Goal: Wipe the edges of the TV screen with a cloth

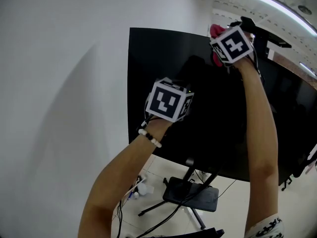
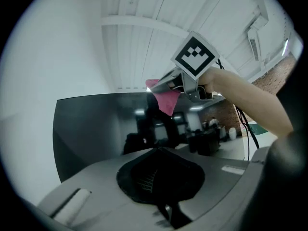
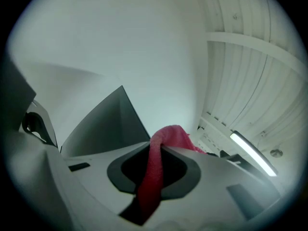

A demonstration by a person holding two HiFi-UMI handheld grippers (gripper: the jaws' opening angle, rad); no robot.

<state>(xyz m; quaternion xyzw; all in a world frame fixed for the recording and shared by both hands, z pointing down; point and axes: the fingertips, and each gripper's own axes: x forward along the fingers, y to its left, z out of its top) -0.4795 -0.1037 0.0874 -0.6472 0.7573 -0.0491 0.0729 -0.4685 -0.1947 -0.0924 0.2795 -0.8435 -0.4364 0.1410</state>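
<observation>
Head view: a white wall fills the left, and one black TV screen (image 1: 198,113) stands before it on a dark stand (image 1: 192,194) over a pale tiled floor with loose cables. Two bare arms reach up. The left hand-held gripper (image 1: 169,102) is in front of the screen's middle; a white bead bracelet (image 1: 150,138) circles that wrist. The right hand-held gripper (image 1: 232,44) is at the screen's top edge, with one pink cloth (image 1: 216,31) showing beside its marker cube. A ceiling light strip (image 1: 277,5) runs above.

Left gripper view: the left hand-held gripper (image 2: 156,150) is clenched with nothing between its jaws. Beyond it the TV screen (image 2: 91,124) mirrors a room. The right hand-held gripper (image 2: 190,76) holds the pink cloth (image 2: 166,100) at the top edge – the cloth hangs down over the glass.

Right gripper view: the right hand-held gripper (image 3: 161,148) is clamped on the pink cloth (image 3: 151,177), which bunches over the jaw tips. One corner of the TV screen (image 3: 108,124) shows against the white wall, and a light tube (image 3: 252,153) on the panelled ceiling.
</observation>
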